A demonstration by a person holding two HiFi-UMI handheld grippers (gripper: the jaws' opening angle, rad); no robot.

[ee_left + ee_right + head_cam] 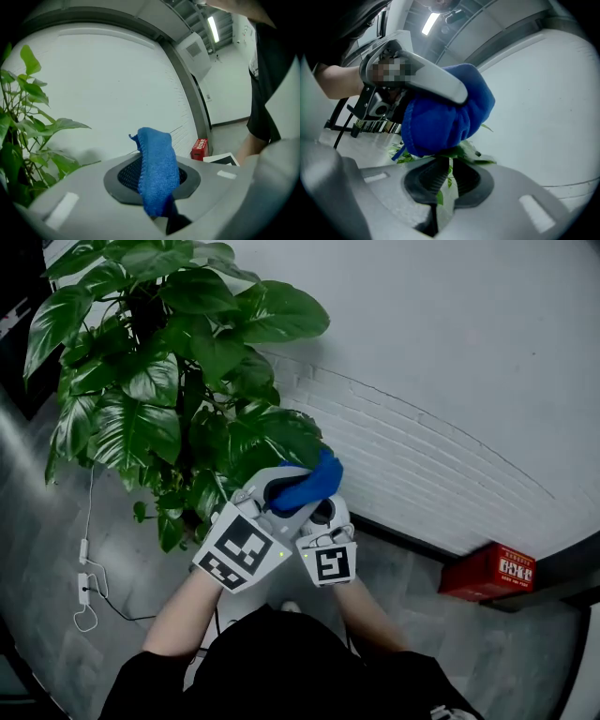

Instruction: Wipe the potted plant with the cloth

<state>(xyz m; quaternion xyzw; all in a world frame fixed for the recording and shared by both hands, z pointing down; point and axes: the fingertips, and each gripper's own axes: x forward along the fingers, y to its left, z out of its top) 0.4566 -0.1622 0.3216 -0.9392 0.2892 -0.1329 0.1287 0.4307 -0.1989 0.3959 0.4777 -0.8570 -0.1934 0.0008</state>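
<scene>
Centre frame: left gripper (153, 180), jaws clamped on a blue knitted cloth (157, 159), meets a green leaf (465, 153) pinched in the right gripper (444, 180); tugging may tear it.

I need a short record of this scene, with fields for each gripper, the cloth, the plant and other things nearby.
left gripper: shut on the blue cloth
right gripper: jaws nearly together, a leaf pinched at their tips
cloth: bunched, resting on that leaf from above
plant: large green leaves, stands by the white wall
other: red box at the foot of the wall; white cable left of the plant
</scene>
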